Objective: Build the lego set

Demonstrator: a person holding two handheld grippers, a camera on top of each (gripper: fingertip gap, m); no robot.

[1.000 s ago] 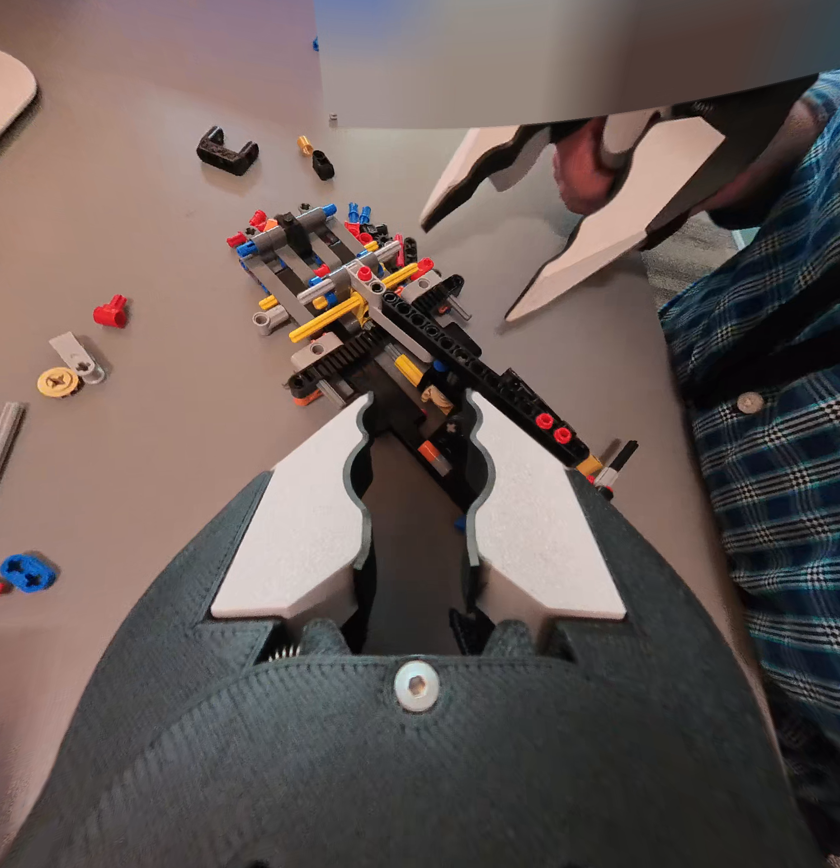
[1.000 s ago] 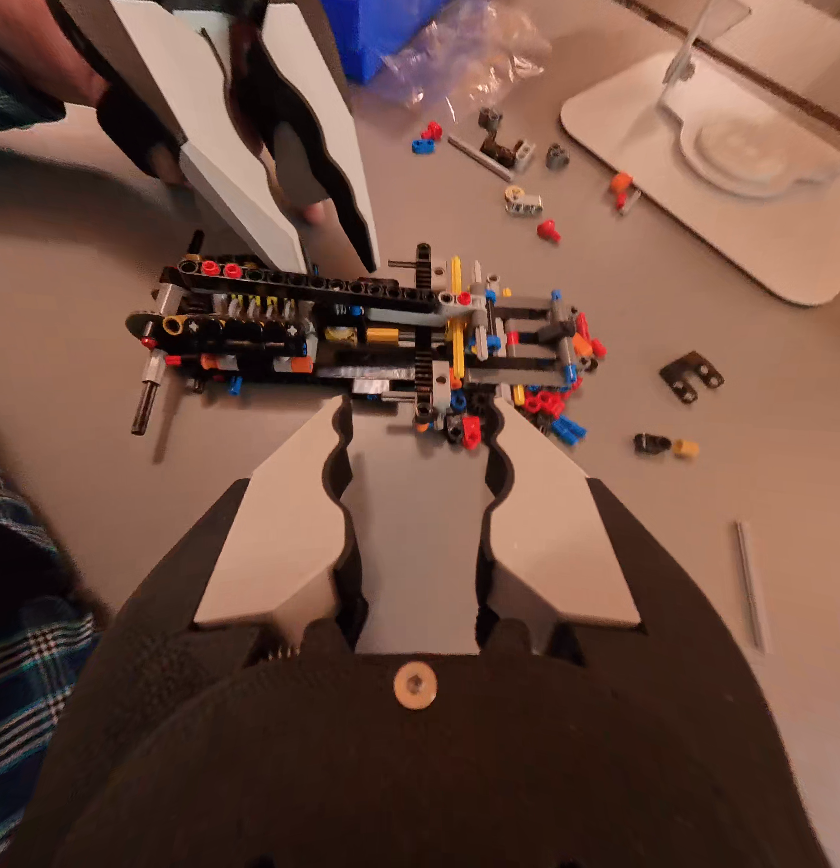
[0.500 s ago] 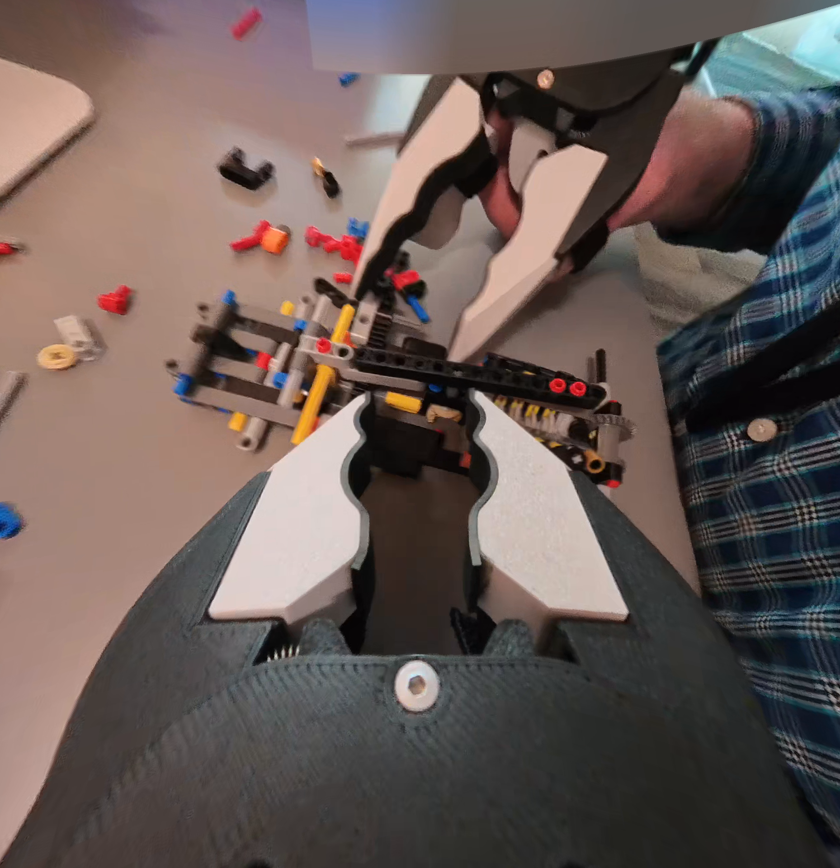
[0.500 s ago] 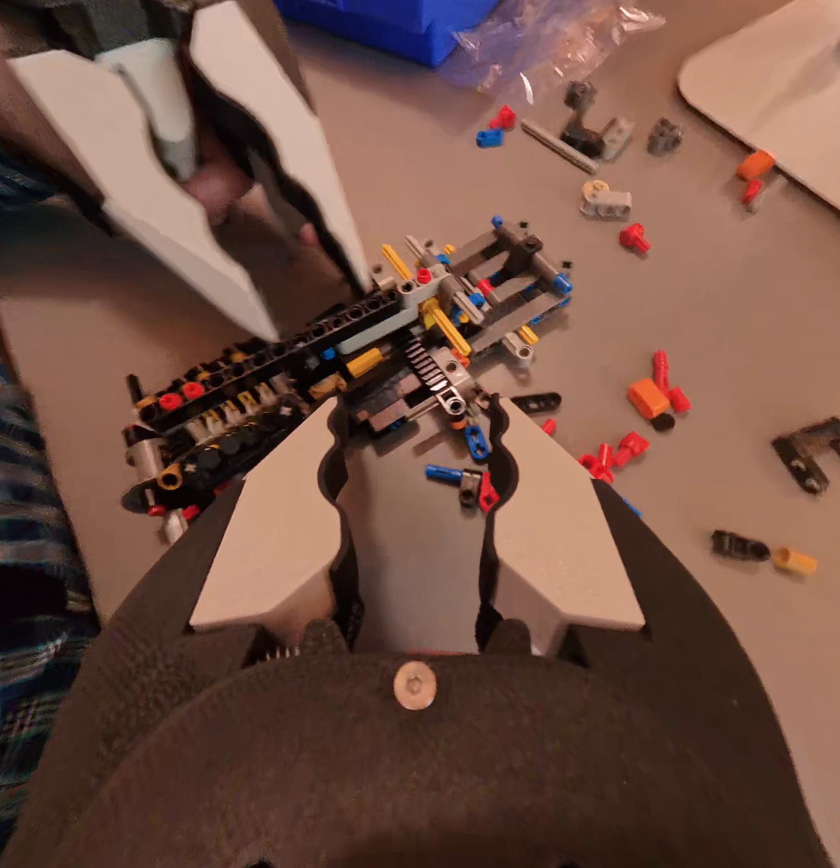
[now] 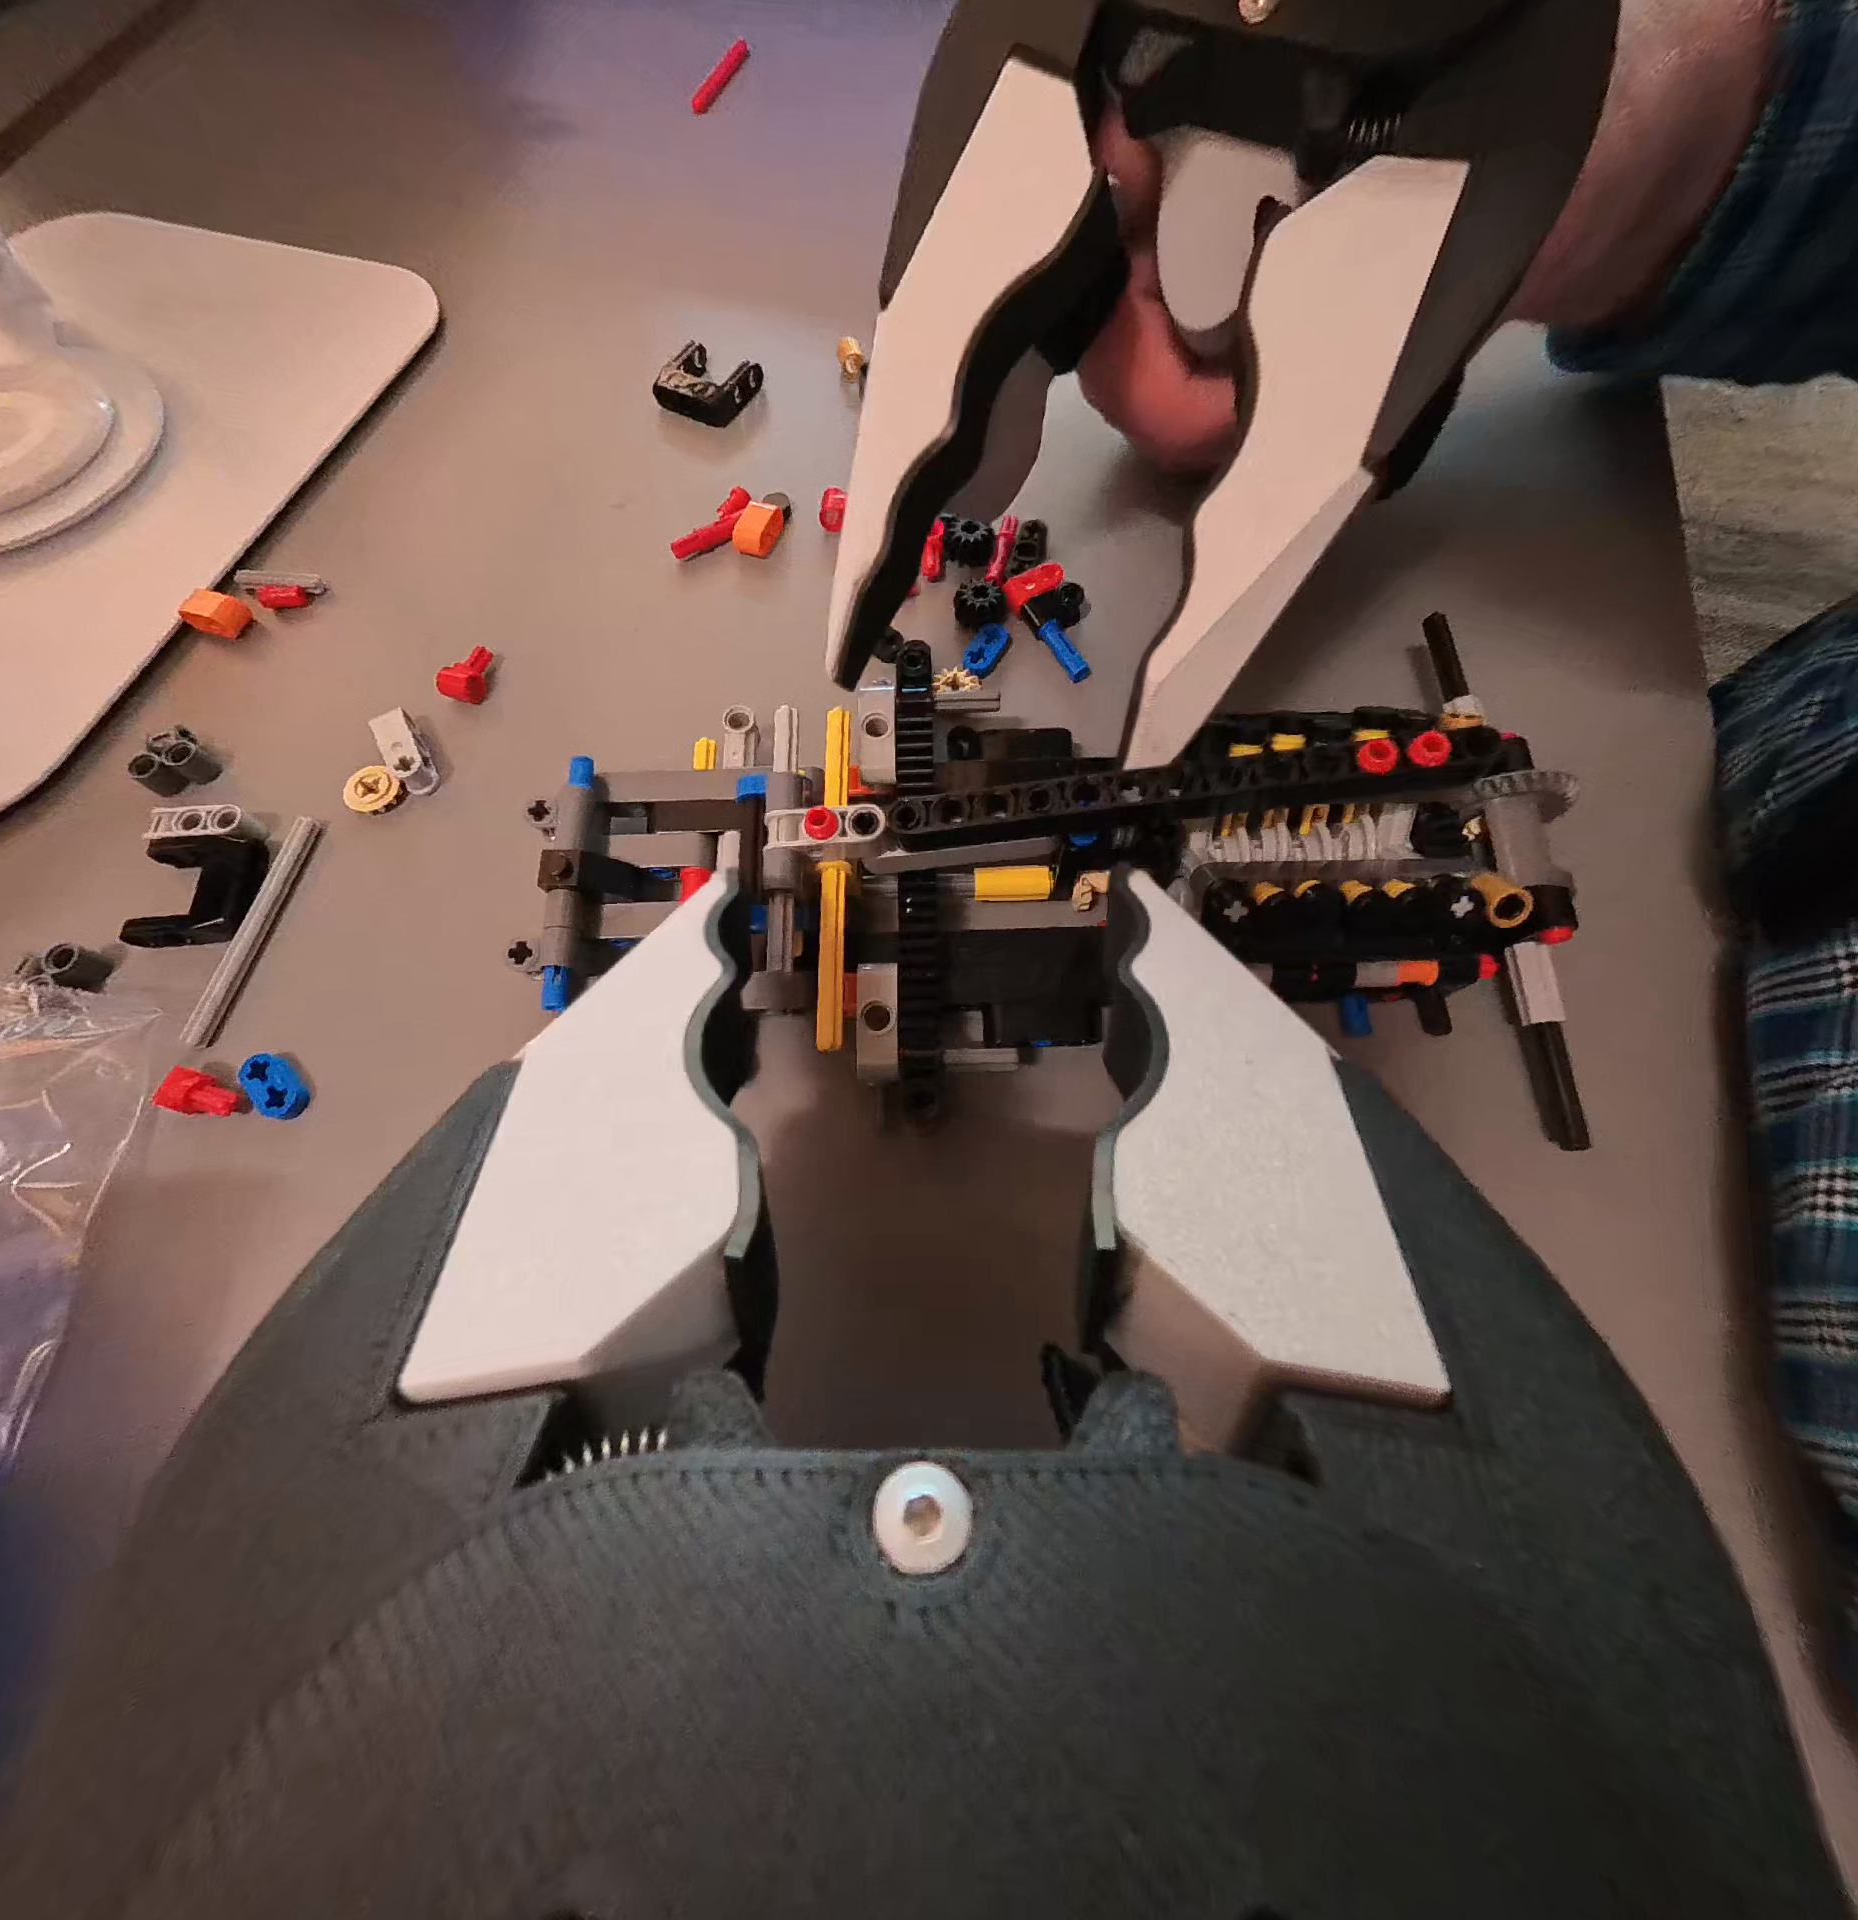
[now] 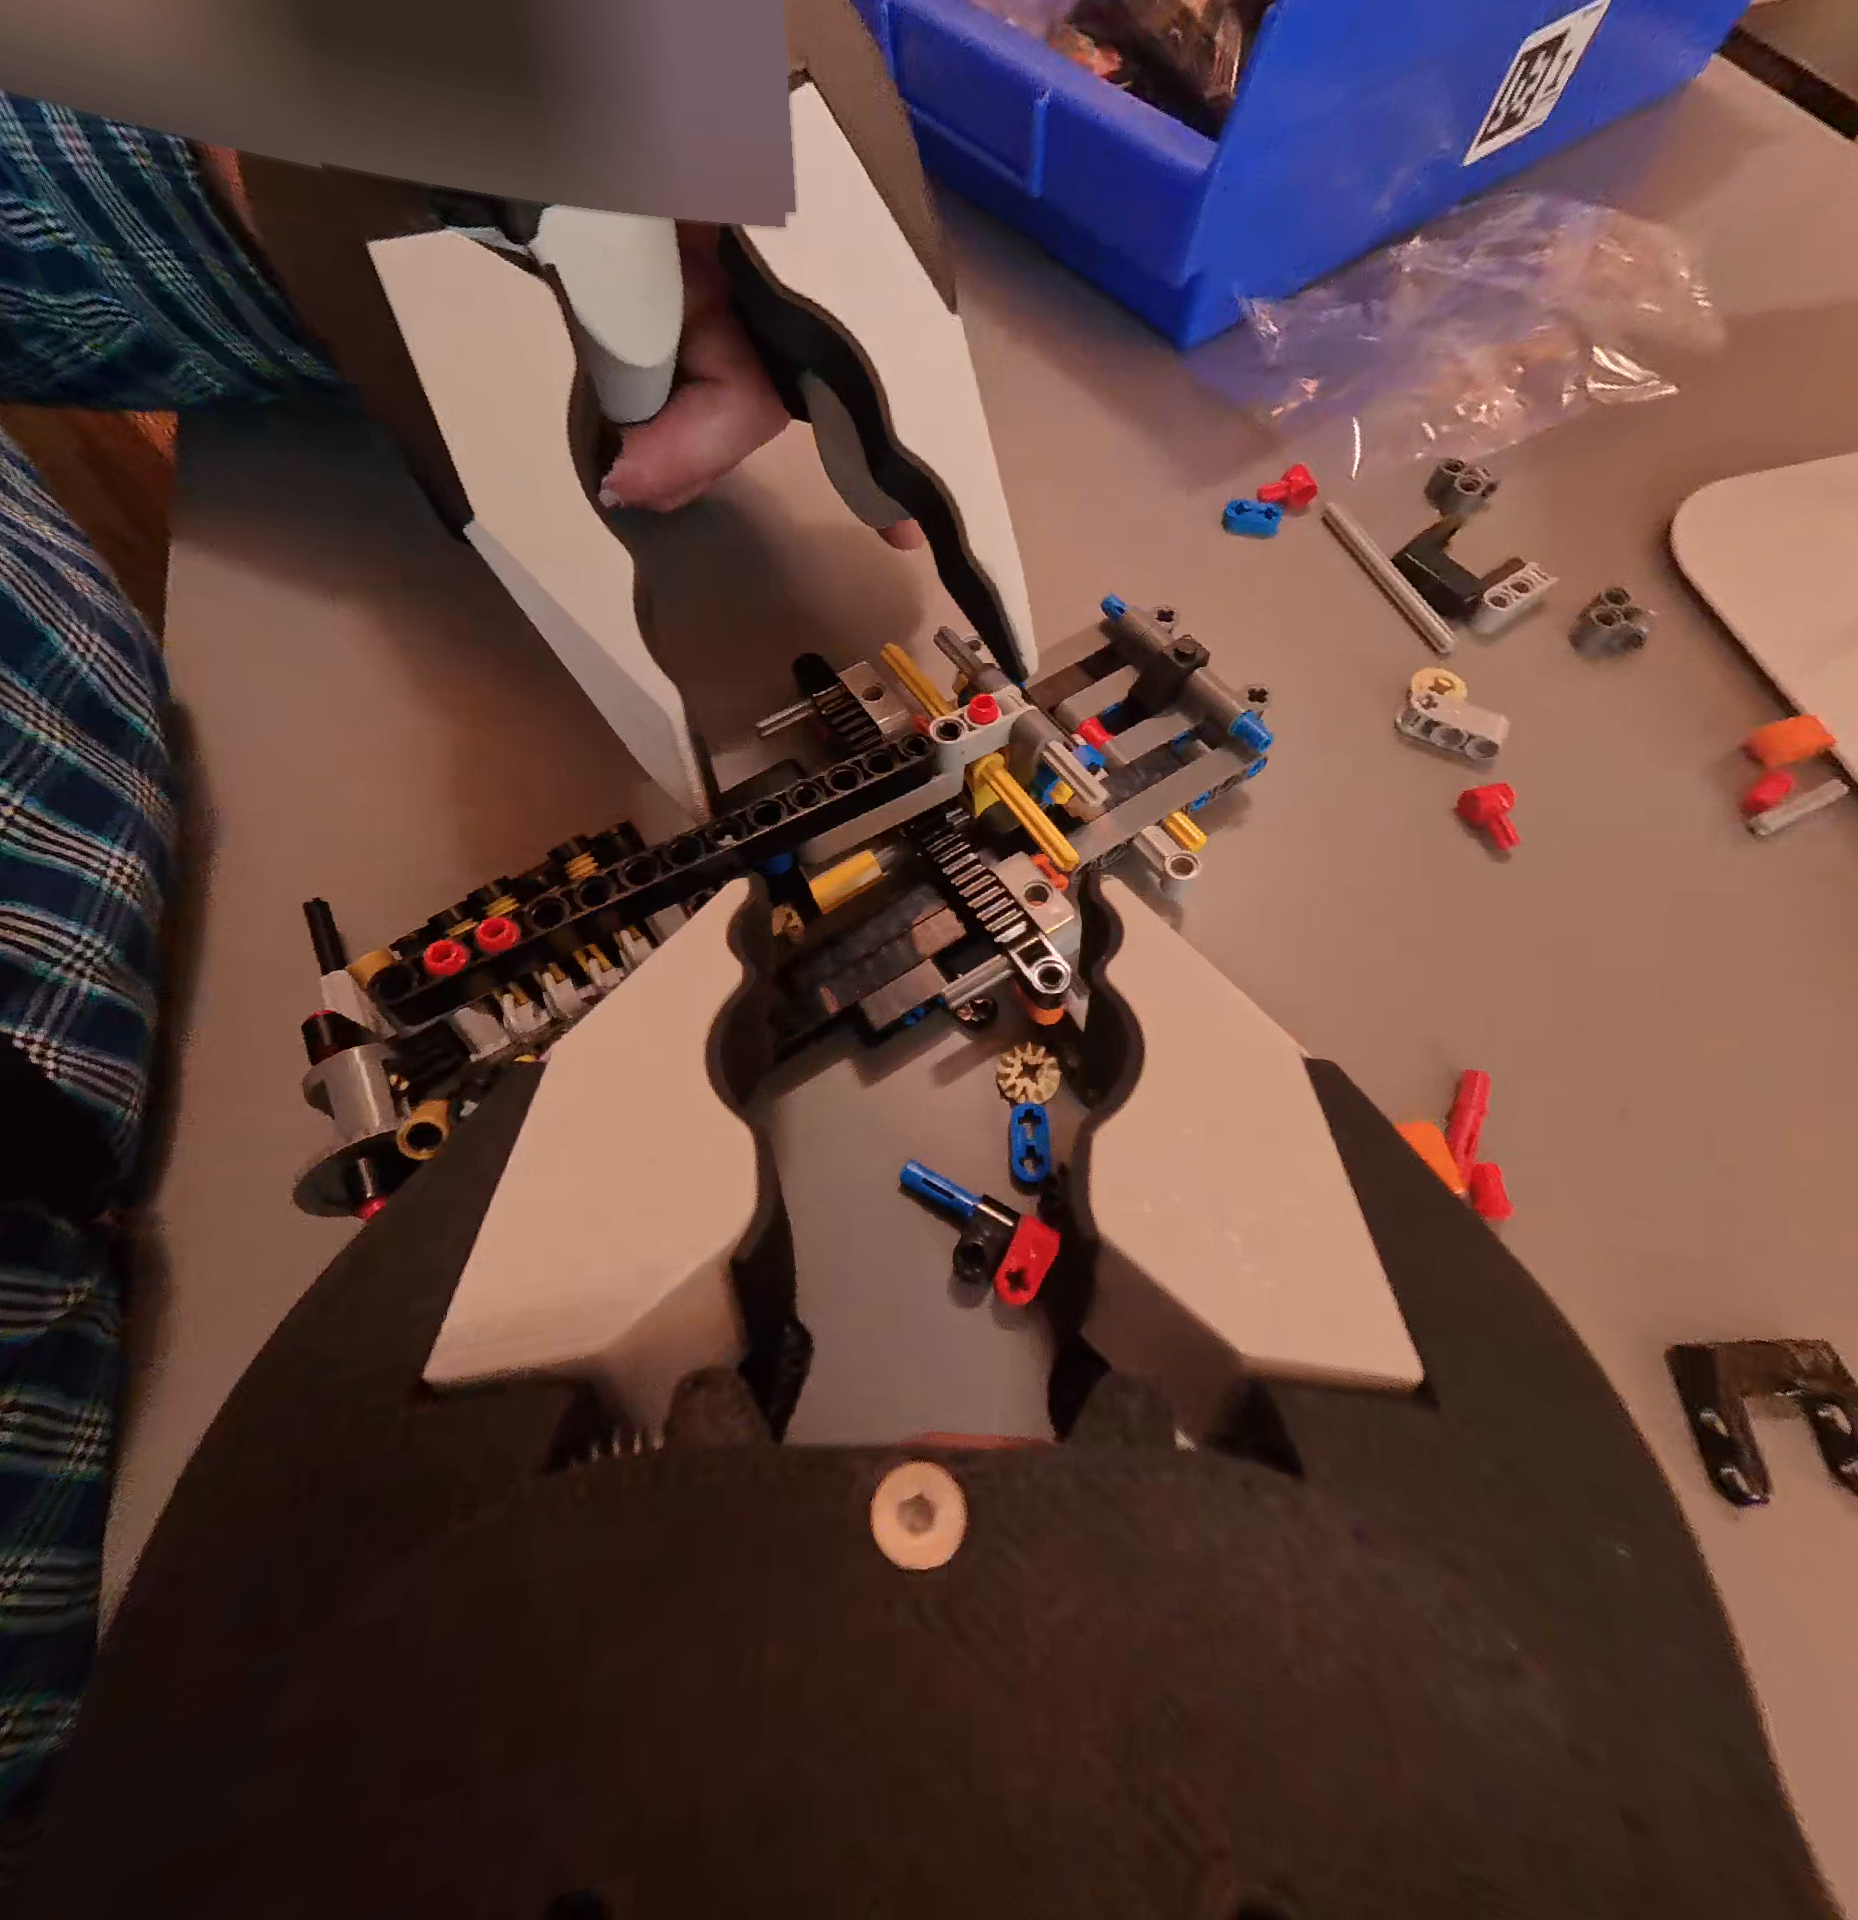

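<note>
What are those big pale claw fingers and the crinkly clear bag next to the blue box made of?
The fingers look like 3D-printed plastic: matte, pale grey, faintly grainy, with a thin dark layer along the wavy inner edge, perhaps rubber. The clear bag looks like thin plastic film: see-through, creased, catching glints. The blue box looks like smooth moulded plastic.

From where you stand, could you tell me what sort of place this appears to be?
Probably an indoor hobby or workshop tabletop: a grey table strewn with loose pieces, a half-built lego model, and a blue parts bin beside a clear plastic bag.

Grey-brown tabletop (image 5: 509, 187) w/ warm dim light
</note>
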